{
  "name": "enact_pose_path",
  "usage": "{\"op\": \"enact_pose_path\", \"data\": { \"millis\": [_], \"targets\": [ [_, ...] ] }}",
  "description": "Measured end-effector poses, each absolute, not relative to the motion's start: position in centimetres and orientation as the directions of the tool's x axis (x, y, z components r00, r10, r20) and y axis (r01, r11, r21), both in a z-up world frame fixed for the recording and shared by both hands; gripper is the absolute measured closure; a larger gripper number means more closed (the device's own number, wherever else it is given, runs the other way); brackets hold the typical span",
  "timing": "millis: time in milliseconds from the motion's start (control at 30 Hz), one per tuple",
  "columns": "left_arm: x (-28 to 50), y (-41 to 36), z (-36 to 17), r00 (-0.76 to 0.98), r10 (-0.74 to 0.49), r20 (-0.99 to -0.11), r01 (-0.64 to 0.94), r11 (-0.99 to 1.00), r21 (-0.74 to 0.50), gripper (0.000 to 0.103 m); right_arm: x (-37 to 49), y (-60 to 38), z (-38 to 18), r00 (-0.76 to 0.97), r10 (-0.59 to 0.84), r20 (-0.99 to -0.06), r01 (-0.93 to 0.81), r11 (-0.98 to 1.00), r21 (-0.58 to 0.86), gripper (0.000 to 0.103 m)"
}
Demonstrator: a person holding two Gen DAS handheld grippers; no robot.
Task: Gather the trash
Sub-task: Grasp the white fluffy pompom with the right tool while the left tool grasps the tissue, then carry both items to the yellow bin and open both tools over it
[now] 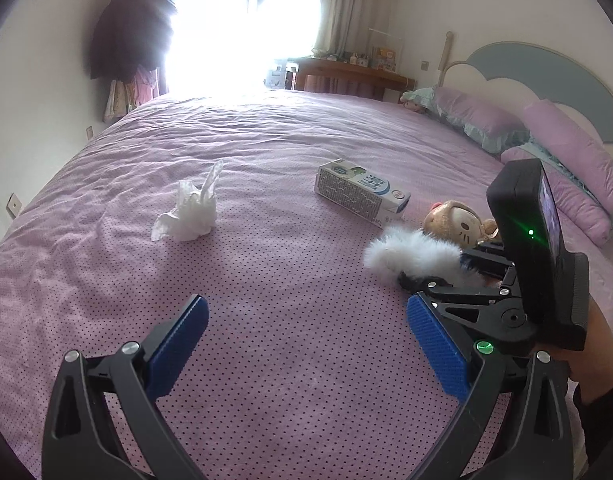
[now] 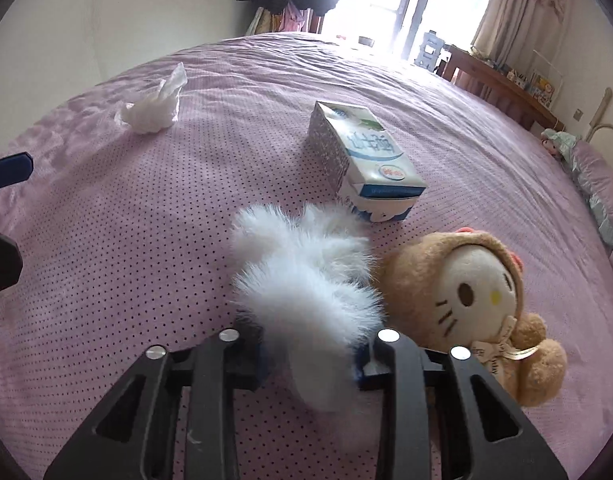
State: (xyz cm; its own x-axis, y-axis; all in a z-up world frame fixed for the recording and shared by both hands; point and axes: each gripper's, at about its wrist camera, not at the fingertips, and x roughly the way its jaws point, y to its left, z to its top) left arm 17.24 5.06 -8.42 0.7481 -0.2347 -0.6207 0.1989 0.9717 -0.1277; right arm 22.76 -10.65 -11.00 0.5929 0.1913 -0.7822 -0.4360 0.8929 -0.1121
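Note:
A crumpled white tissue (image 1: 190,210) lies on the pink dotted bedspread (image 1: 266,264); it also shows in the right wrist view (image 2: 154,110). A white and blue milk carton (image 1: 360,192) lies on its side to the right of it, and shows in the right wrist view (image 2: 362,160). My left gripper (image 1: 306,344) is open and empty, low over the bed, short of both. My right gripper (image 2: 312,354) is shut on a white fluffy item (image 2: 310,276), beside the carton; it shows in the left wrist view (image 1: 442,276).
A tan plush toy (image 2: 466,300) lies just right of the fluffy item. Pink pillows (image 1: 562,164) and a headboard (image 1: 546,68) are at the right. A wooden desk (image 1: 346,76) and a bright window stand beyond the bed. Clothes hang at the far left wall.

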Motion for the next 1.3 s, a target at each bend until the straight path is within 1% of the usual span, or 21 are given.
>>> {"op": "enact_pose_path", "data": {
  "millis": [100,333,467,533,633,700,800,933,967,1000,1033,1067,1100,1133,1300],
  "targets": [
    [17.4,5.9,-8.4,0.748,-0.225,-0.624,0.182,0.974,-0.133,0.004,22.7,-11.3,-10.6,0.582,0.23,-0.78,-0.422,0.905,-0.048,0.083],
    [18.3,6.8,-8.4,0.748,-0.232,-0.622,0.181,0.973,-0.144,0.004,19.7,-10.0,-8.0,0.615,0.286,-0.735,-0.465,0.884,-0.045,0.083],
    [19.6,7.6,-8.6,0.75,-0.204,-0.63,0.173,0.979,-0.111,0.004,18.9,-9.1,-6.7,0.608,0.322,-0.726,-0.481,0.877,-0.013,0.083],
    [20.9,8.1,-8.7,0.748,-0.201,-0.633,0.183,0.979,-0.094,0.004,19.0,-8.8,-6.6,0.585,0.347,-0.733,-0.487,0.873,0.025,0.083],
    [23.5,9.1,-8.8,0.764,-0.164,-0.624,0.187,0.982,-0.029,0.004,19.5,-8.2,-6.8,0.553,0.391,-0.735,-0.495,0.864,0.087,0.083],
    [25.8,10.2,-9.1,0.756,-0.143,-0.639,0.17,0.985,-0.02,0.004,19.9,-7.9,-7.0,0.547,0.395,-0.738,-0.495,0.864,0.095,0.083],
    [29.3,11.4,-9.4,0.732,-0.157,-0.663,0.164,0.985,-0.052,0.004,20.3,-7.3,-7.6,0.537,0.395,-0.745,-0.501,0.86,0.095,0.083],
    [33.0,11.9,-11.2,0.668,-0.156,-0.728,0.154,0.986,-0.069,0.005,21.3,-7.3,-8.2,0.52,0.41,-0.75,-0.5,0.858,0.122,0.083],
    [33.7,12.0,-11.7,0.645,-0.18,-0.743,0.169,0.981,-0.091,0.016,21.5,-7.4,-8.2,0.517,0.415,-0.749,-0.499,0.857,0.13,0.083],
    [34.3,12.2,-12.4,0.611,-0.221,-0.76,0.19,0.973,-0.13,0.055,21.7,-7.4,-8.2,0.514,0.423,-0.746,-0.501,0.854,0.139,0.083],
    [34.6,12.3,-13.1,0.584,-0.235,-0.777,0.191,0.97,-0.15,0.073,21.9,-7.5,-8.3,0.512,0.428,-0.745,-0.501,0.853,0.146,0.083],
    [34.7,12.5,-13.2,0.584,-0.238,-0.776,0.185,0.97,-0.158,0.073,22.0,-7.6,-8.3,0.51,0.429,-0.745,-0.5,0.853,0.149,0.083],
    [34.5,12.6,-13.2,0.59,-0.245,-0.769,0.185,0.969,-0.167,0.077,22.1,-7.7,-8.3,0.511,0.429,-0.745,-0.497,0.855,0.151,0.083],
    [34.2,12.7,-13.0,0.593,-0.251,-0.765,0.189,0.967,-0.17,0.078,22.1,-7.8,-8.3,0.512,0.429,-0.744,-0.493,0.856,0.154,0.083],
    [30.3,11.3,-11.3,0.606,-0.317,-0.73,0.279,0.944,-0.179,0.079,21.3,-8.8,-8.1,0.51,0.447,-0.736,-0.486,0.855,0.182,0.083]
  ]
}}
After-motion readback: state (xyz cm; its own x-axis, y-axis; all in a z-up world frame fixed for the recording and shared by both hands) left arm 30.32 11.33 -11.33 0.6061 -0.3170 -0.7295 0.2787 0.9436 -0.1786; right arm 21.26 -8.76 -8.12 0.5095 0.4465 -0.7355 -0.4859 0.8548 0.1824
